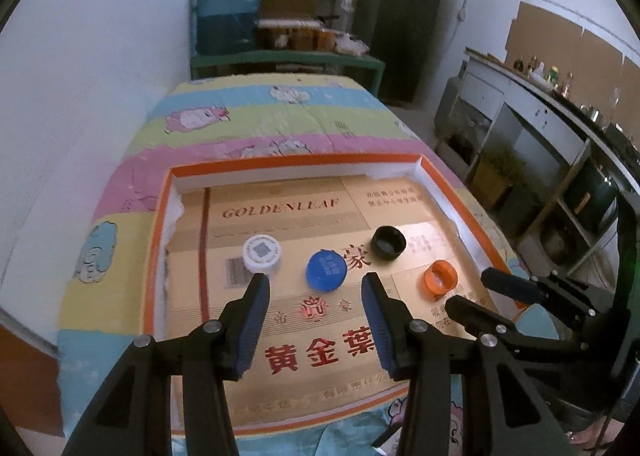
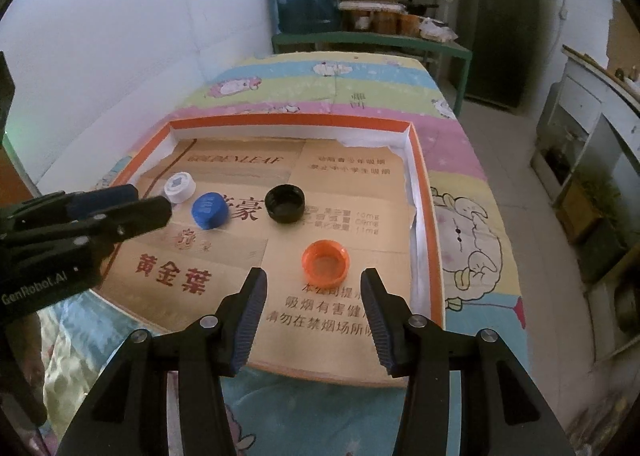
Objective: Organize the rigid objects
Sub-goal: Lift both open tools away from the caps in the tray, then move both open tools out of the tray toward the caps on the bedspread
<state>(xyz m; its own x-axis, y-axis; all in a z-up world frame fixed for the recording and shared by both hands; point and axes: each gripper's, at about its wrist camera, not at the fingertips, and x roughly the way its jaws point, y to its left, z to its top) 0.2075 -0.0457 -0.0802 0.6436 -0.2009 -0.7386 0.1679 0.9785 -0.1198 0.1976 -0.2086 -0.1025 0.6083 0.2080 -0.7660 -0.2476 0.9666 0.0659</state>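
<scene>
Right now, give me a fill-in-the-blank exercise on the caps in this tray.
The tray holds ____ caps. The right gripper points at the ____ cap. The black cap lies with its open side facing ____. The white cap lies next to the ____ cap.

Missing words: four; orange; up; blue

The flattened cardboard carton (image 1: 304,215) lining the tray carries "GOLDENLEAF" in red Latin capitals at its far edge and the large red characters "黄金葉" at its near edge. Its right panels, seen in the right wrist view, carry "吸烟有害健康" in black and the values "10mg" and "11mg". The body of the left hand-held gripper (image 2: 150,201) carries "GenRobot.AI" in white; the white cap (image 1: 262,254) bears a QR code.
</scene>
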